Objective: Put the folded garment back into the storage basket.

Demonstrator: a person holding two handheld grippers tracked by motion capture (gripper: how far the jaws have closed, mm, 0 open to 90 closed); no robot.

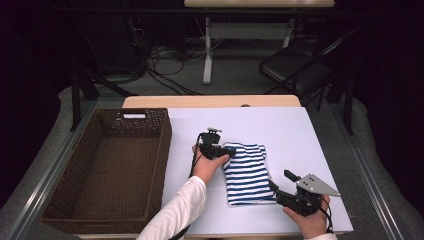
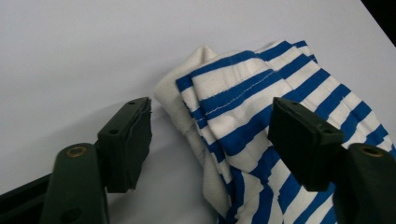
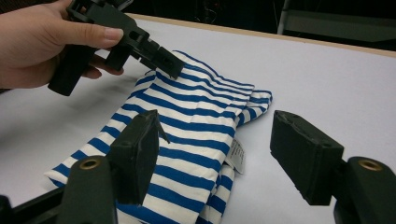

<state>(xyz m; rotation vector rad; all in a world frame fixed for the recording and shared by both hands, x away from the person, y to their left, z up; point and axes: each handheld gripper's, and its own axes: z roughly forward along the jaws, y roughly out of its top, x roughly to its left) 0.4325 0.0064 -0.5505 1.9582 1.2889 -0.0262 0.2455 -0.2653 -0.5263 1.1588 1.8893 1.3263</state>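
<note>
A folded blue-and-white striped shirt (image 1: 246,172) lies on the white table top (image 1: 285,127). My left gripper (image 1: 226,151) is at its far left corner, low over the cloth. In the left gripper view its jaws (image 2: 210,116) stand apart around that corner of the shirt (image 2: 243,107); the left pad is clear of the cloth and the right one hangs over the stripes. My right gripper (image 1: 280,180) rests open at the shirt's near right edge. Its jaws (image 3: 215,135) straddle the edge of the shirt (image 3: 196,121) without pressing on it, and the left gripper (image 3: 163,63) is beyond.
A large brown wicker basket (image 1: 162,150) stands at the table's left, close to my left forearm. A small white label (image 3: 236,156) sticks out from the shirt's side. A folding chair (image 1: 295,65) and cables are on the floor beyond the table.
</note>
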